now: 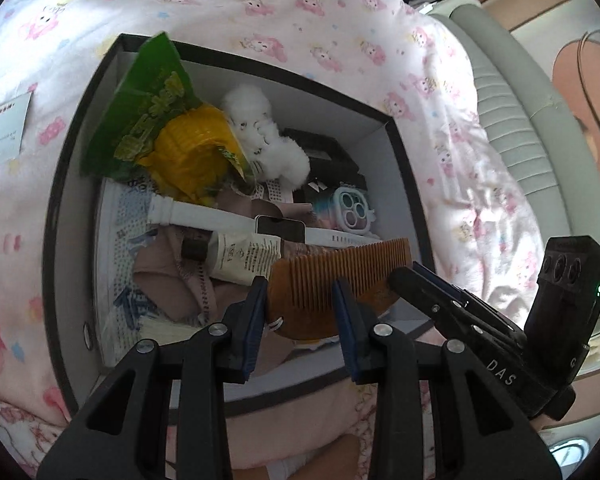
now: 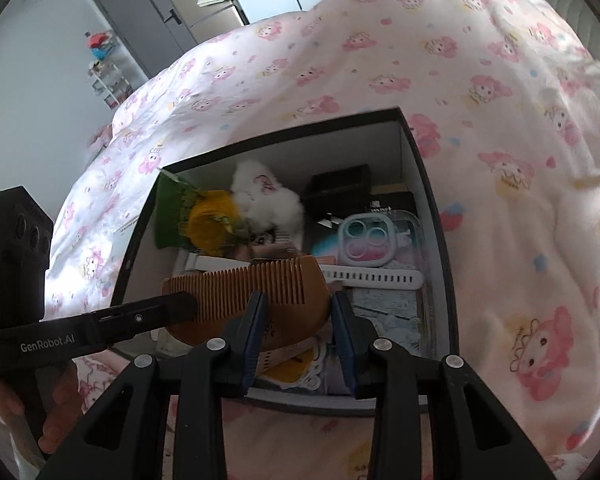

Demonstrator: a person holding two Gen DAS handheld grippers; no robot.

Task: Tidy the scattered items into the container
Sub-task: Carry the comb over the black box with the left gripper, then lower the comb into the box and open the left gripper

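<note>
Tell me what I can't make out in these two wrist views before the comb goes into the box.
- Box near wall: both views, hidden behind the claws' black frames.
- Wooden comb lower edge: left view, behind the left claw; whether both claws pinch it is unclear.
- Items under the comb: right view, covered by comb and right claw.
- Print on the cream tube: too small.
- Card on the bedsheet: cut off by the left view's edge.

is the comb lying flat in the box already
No, the comb is held above the box, gripped at one end by the left claw and at the other by the right claw.
</note>
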